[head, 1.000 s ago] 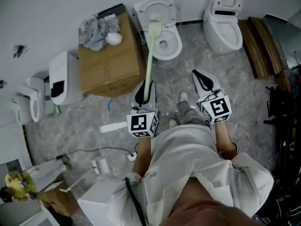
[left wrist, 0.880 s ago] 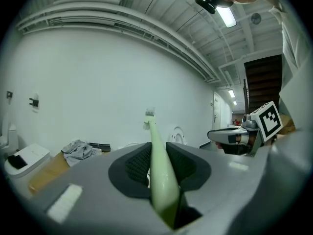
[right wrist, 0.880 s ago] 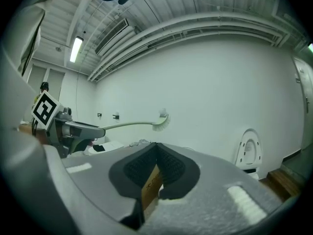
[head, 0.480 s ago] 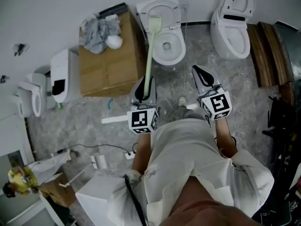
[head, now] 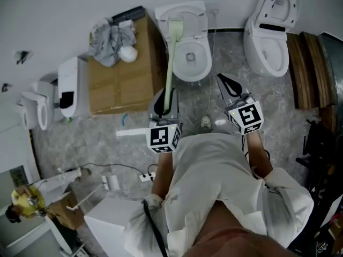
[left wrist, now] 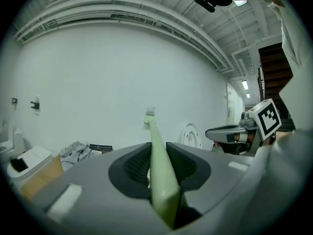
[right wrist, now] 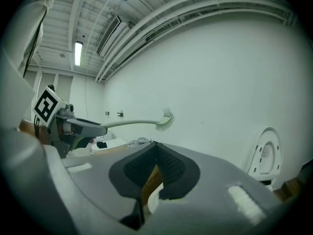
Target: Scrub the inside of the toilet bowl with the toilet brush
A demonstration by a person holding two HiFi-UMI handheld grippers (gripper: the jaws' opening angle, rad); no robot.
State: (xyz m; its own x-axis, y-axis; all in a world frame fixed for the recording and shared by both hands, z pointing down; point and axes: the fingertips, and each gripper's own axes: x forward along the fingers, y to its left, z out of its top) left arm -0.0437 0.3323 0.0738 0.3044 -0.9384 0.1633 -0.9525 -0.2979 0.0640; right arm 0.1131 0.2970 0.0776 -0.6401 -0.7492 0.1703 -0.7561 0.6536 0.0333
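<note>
The left gripper (head: 165,96) stays clamped on the long pale-green plastic toilet brush (head: 169,63). The right gripper (head: 222,80), jaws pressed together on nothing, has edged nearer the white ceramic toilet bowl (head: 206,58) than a second ago. In the head view the brush's handle runs from 6 to 12 o'clock. Its bristled head is at 12, raised over the bowl's rear left rim, bristles down.

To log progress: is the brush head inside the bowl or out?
Out. The toilet brush is raised in the air, shut in the left gripper.
</note>
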